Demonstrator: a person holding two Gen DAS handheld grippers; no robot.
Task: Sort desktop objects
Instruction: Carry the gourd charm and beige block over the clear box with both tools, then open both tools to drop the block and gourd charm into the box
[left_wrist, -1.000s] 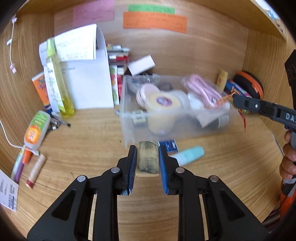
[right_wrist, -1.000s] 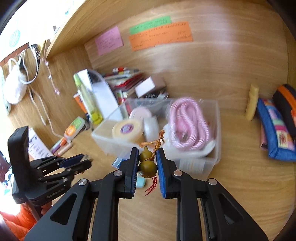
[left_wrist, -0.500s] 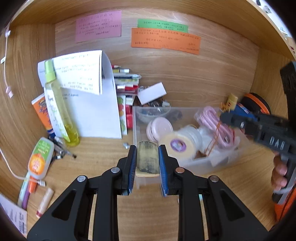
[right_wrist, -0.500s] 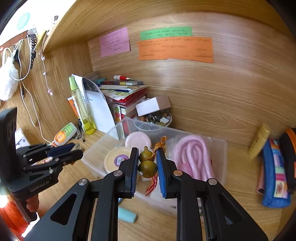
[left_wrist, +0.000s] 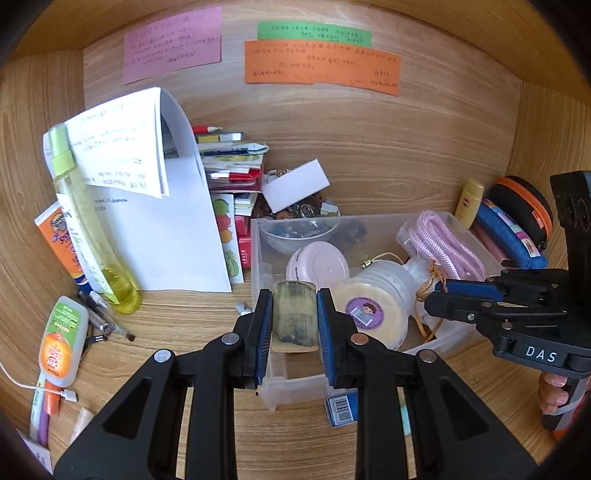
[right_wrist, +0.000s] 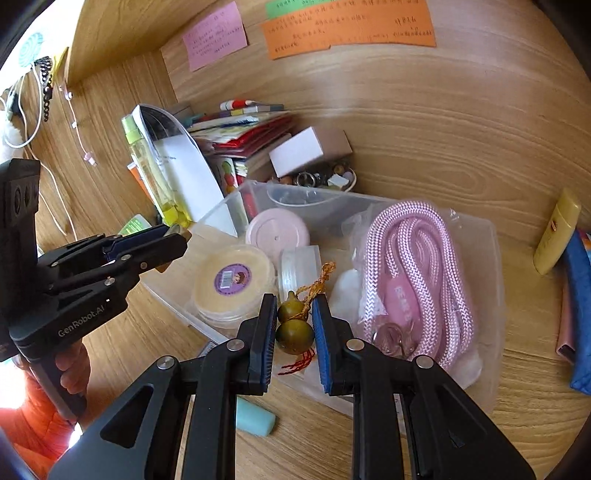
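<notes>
Left gripper (left_wrist: 294, 321) pinches a flat comb (left_wrist: 295, 317) over the bin's (left_wrist: 295, 386) front-left corner; right gripper (right_wrist: 294, 326) pinches a gourd charm (right_wrist: 294, 328) above its middle. Released together, the fingers could collide, or the charm's tassel (right_wrist: 297, 363) snag the rope (right_wrist: 413, 273).

- Soft, even daylight fills the wooden desk alcove (left_wrist: 406, 147) in both wrist views, with only faint shadows.
- Blown-out white glare burns the right wrist view's upper-left corner.
- Fisheye distortion bows the edges; dark vignetting rings each frame; slight motion blur.
</notes>
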